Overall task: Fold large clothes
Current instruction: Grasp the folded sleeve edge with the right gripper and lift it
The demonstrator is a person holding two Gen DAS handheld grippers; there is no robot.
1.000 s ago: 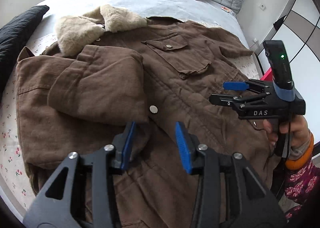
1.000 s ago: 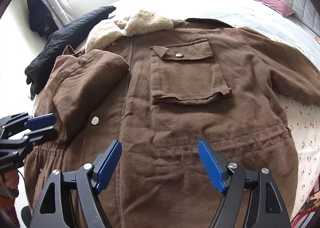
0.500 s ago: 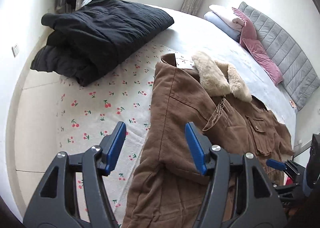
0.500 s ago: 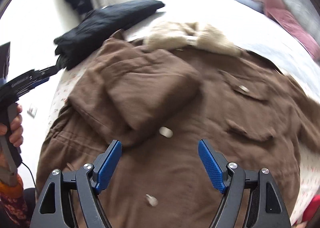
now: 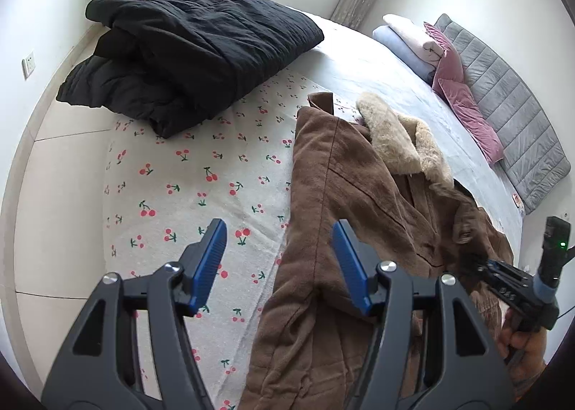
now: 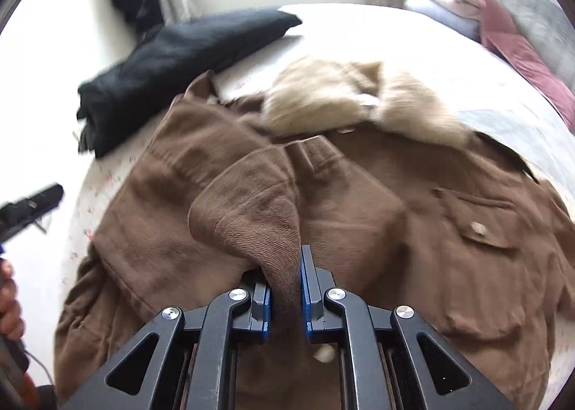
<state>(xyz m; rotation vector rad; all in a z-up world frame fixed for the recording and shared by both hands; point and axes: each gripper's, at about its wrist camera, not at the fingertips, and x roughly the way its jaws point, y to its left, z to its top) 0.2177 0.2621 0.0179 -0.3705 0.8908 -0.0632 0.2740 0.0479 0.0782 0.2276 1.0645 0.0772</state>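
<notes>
A large brown jacket (image 5: 341,194) with a beige fur collar (image 5: 395,144) lies spread on the bed. One sleeve (image 6: 251,201) is folded over its front. In the right wrist view my right gripper (image 6: 287,266) is closing, and its blue pads pinch a raised fold of that sleeve's fabric. My left gripper (image 5: 279,230) stands open above the jacket's left edge, one pad over the jacket and the other over the cherry-print sheet (image 5: 179,176), holding nothing. The right gripper (image 5: 503,284) also shows at the right edge of the left wrist view.
A bulky black quilted garment (image 5: 201,46) lies at the bed's far left corner. Pink and pale pillows (image 5: 460,86) and a grey headboard (image 5: 521,129) are at the far right. The floor (image 5: 54,194) borders the bed on the left.
My right gripper went from wide open to pinching the folded sleeve. The left gripper swung from over the jacket's front to its left edge and opened wider.
</notes>
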